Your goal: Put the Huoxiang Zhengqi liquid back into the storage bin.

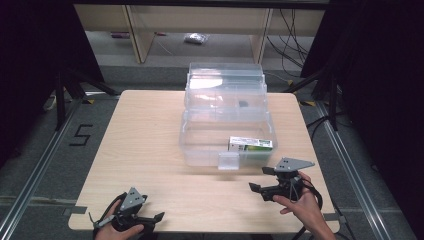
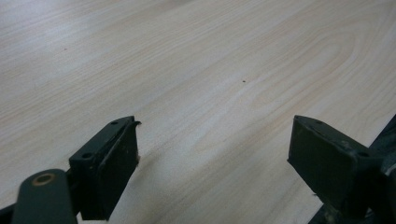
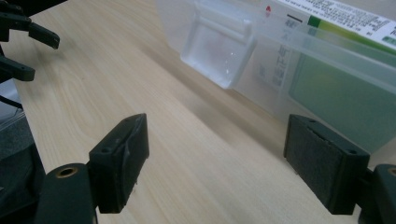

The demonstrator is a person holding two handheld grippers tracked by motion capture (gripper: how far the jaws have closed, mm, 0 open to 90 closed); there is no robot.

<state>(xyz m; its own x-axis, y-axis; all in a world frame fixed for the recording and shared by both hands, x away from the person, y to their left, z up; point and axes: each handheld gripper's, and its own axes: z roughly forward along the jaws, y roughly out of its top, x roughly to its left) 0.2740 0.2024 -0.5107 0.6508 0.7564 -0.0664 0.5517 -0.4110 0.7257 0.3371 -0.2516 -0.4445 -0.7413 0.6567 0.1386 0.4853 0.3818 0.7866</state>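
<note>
A clear plastic storage box (image 1: 200, 140) with its lid swung back stands mid-table. Inside, at its front right corner, lies a green-and-white carton (image 1: 250, 145). The box's front latch (image 1: 228, 161) hangs at the front wall. My right gripper (image 1: 262, 180) is held open just in front of the box, right of the latch, nothing between its jaws. In the right gripper view the latch (image 3: 219, 49) and the carton (image 3: 345, 88) behind the clear wall lie just ahead. My left gripper (image 1: 155, 220) rests open at the table's front left edge over bare wood (image 2: 210, 93).
The wooden table (image 1: 145, 130) has free room left of the box. Dark floor with rails runs along both sides. Shelving legs and cables stand beyond the far edge. In the right gripper view the left gripper (image 3: 23, 42) shows at the far left.
</note>
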